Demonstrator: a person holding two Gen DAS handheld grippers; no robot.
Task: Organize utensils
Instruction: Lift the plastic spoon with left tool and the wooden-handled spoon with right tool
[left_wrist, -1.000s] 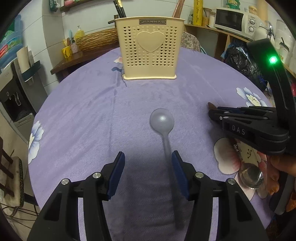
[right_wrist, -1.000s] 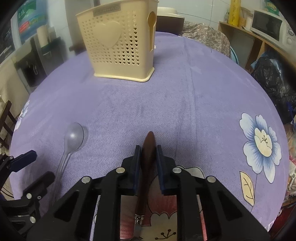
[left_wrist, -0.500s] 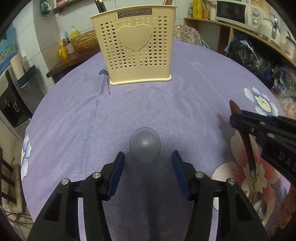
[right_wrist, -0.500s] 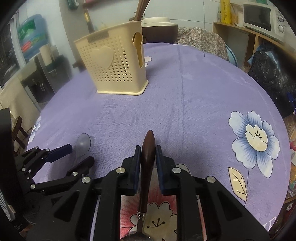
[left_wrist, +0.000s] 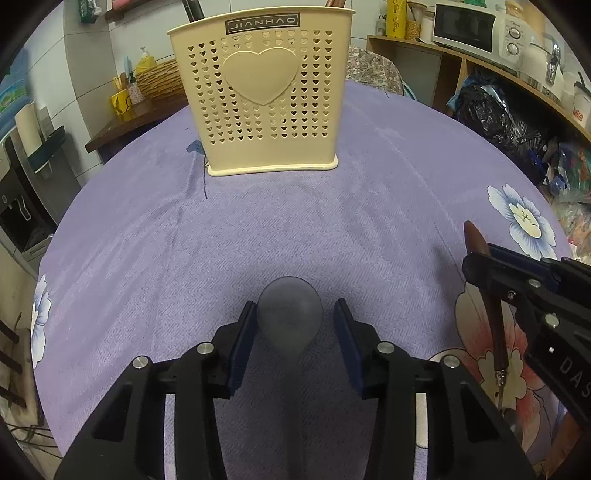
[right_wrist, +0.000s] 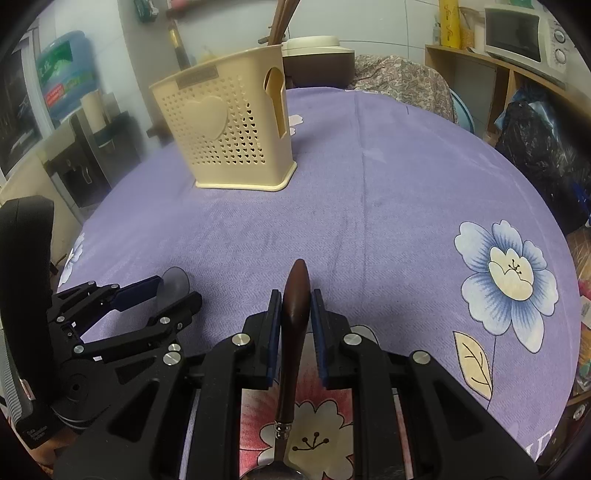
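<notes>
Closing in, the left gripper (left_wrist: 291, 332) now brackets the translucent plastic spoon (left_wrist: 290, 321) at lower centre, pads seemingly not yet touching its light, slippery bowl, while the right gripper (right_wrist: 293, 321) clamps the wooden-handled spoon (right_wrist: 294, 314).

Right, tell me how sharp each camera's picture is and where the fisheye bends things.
Left wrist view: sharp throughout, the lettering on the cream utensil holder readable; the round purple table bulges and the corners go black. Right wrist view: the wooden-handled spoon in the right gripper is crisp, but the holder and the room at upper left look hazy, its label unreadable; the table edge curves strongly.
</notes>
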